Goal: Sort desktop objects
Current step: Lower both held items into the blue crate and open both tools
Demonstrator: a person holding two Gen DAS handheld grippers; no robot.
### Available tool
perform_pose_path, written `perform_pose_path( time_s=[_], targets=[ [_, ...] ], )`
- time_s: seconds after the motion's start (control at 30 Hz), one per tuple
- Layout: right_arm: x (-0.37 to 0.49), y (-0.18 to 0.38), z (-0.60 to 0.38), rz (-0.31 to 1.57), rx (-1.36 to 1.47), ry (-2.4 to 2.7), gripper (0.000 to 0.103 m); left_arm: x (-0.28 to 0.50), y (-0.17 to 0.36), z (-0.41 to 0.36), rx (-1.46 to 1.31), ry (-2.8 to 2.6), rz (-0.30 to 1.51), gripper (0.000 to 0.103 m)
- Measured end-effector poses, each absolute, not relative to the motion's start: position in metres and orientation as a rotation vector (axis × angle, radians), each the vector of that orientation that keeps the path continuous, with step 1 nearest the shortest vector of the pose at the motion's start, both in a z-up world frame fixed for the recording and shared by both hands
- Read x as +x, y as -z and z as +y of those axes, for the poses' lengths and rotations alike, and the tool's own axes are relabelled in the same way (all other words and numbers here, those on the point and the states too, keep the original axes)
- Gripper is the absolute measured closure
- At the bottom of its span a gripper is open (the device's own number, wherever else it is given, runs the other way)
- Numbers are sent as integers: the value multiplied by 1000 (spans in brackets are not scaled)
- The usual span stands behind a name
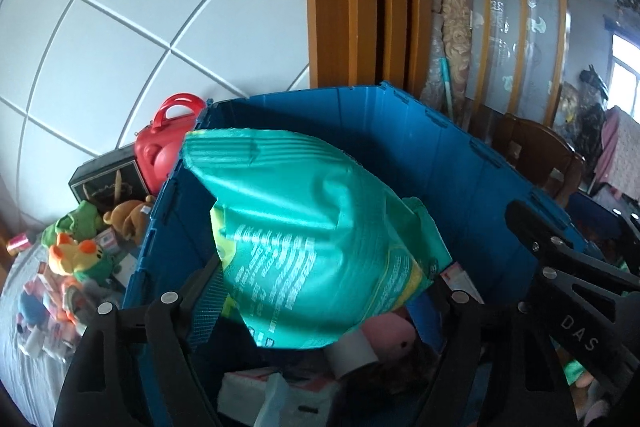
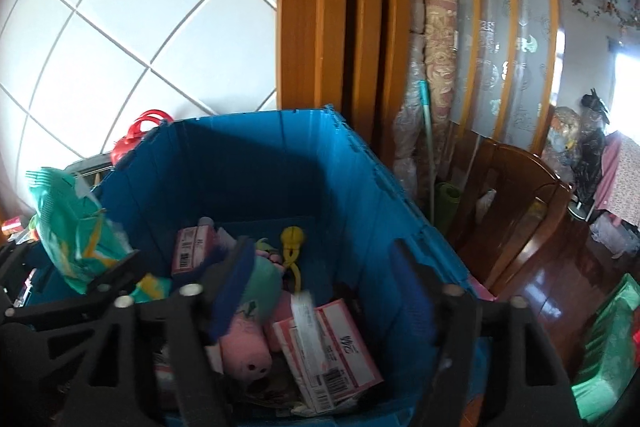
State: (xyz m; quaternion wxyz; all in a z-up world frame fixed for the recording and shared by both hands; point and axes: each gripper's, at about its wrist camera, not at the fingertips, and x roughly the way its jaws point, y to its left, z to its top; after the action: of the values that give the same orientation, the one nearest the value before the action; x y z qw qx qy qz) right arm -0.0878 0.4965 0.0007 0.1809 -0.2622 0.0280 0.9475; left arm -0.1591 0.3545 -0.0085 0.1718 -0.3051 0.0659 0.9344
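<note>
A blue plastic crate [image 1: 420,147] fills both views; it also shows in the right wrist view [image 2: 248,163]. My left gripper [image 1: 324,287] has its fingers spread wide around a green snack bag [image 1: 304,227], which hangs between them above the crate; whether they still pinch it is unclear. The bag also shows at the left of the right wrist view [image 2: 76,223]. My right gripper [image 2: 320,263] is open and empty above the crate. Inside lie a pink pig plush [image 2: 248,339], pink boxes [image 2: 344,351] and a yellow toy [image 2: 292,247].
Left of the crate, on a grey cloth, lie plush toys [image 1: 80,251], a red case [image 1: 164,143] and a dark box [image 1: 108,179]. Behind stand a wooden door frame [image 2: 320,7], rolled carpets [image 2: 440,47] and a wooden chair [image 2: 516,203].
</note>
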Motion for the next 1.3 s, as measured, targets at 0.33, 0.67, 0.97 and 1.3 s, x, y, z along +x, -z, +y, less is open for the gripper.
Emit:
perform_pose_path(
  time_s=[0.33, 0.67, 0.97, 1.3],
  targets=[
    [-67, -8, 488, 108, -676, -2693, 0, -138, -5, 317, -795, -2678, 114, 21],
    [-56, -8, 474, 114, -682, -2697, 0, -146, 16, 322, -971, -2680, 340, 7],
    [-56, -4, 466, 110, -695, -2702, 0, -147, 22, 320, -989, -2671, 355, 7],
    [-60, -2, 464, 105, -713, -2695, 0, -146, 21, 315, -975, -2670, 335, 7]
  ],
)
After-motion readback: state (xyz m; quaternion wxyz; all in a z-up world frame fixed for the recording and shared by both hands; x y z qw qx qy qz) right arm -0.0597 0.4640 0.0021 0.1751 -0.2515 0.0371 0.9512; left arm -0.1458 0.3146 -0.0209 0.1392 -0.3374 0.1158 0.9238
